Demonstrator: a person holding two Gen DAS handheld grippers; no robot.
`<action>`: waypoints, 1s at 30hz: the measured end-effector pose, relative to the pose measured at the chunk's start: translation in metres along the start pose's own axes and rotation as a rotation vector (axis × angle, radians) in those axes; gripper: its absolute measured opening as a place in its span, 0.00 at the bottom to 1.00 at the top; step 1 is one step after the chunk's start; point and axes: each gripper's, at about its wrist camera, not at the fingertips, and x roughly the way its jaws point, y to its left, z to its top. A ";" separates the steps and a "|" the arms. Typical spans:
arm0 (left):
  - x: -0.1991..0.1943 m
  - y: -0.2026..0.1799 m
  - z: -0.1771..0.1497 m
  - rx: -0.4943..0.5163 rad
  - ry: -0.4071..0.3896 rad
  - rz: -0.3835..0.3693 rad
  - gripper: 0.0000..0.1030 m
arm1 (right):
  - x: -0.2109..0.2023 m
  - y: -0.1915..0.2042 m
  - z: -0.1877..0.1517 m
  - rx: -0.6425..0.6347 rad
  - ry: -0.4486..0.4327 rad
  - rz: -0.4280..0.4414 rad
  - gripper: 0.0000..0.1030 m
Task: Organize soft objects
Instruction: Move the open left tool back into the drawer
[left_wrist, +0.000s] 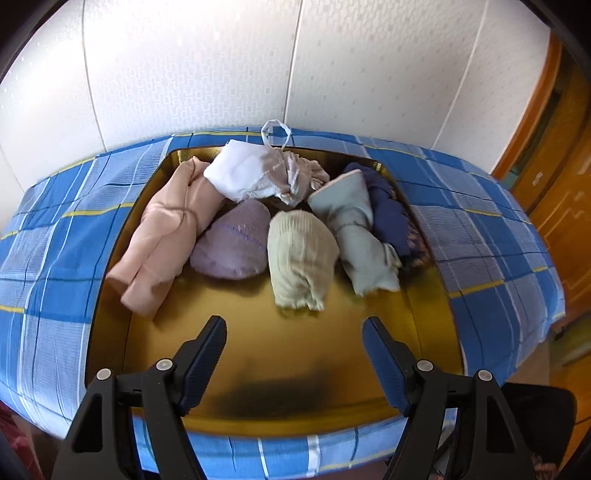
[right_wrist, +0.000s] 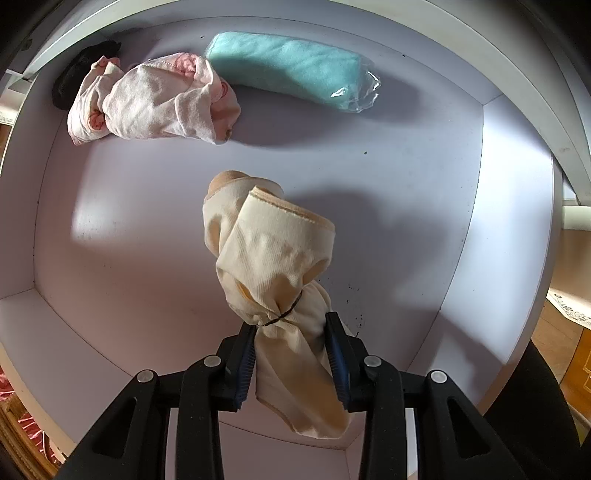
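Right gripper (right_wrist: 291, 354): fingers clamped on cream bundle (right_wrist: 273, 258), held above white drawer (right_wrist: 461, 206) | Left gripper (left_wrist: 293, 332): fingers spread wide, nothing held, above gold tray (left_wrist: 295, 369) of rolled cloths.

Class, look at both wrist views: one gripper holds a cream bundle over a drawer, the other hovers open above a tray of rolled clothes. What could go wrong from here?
1. The right gripper pinches the cream bundle only near its elastic tie, so the heavy end may slip free.
2. Dropped carelessly, it could land on the pink garment.
3. The left gripper might snag the white bag and its loop, dragging neighbours out of the gold tray.
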 end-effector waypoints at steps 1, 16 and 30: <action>-0.004 0.000 -0.005 0.009 -0.002 -0.014 0.74 | 0.000 0.000 0.000 -0.002 0.000 -0.002 0.35; -0.040 -0.041 -0.111 0.283 -0.025 -0.070 0.79 | 0.000 0.003 0.000 -0.001 0.002 -0.015 0.35; 0.089 -0.072 -0.233 0.537 0.292 -0.013 0.80 | 0.002 -0.001 -0.001 0.018 0.005 -0.012 0.35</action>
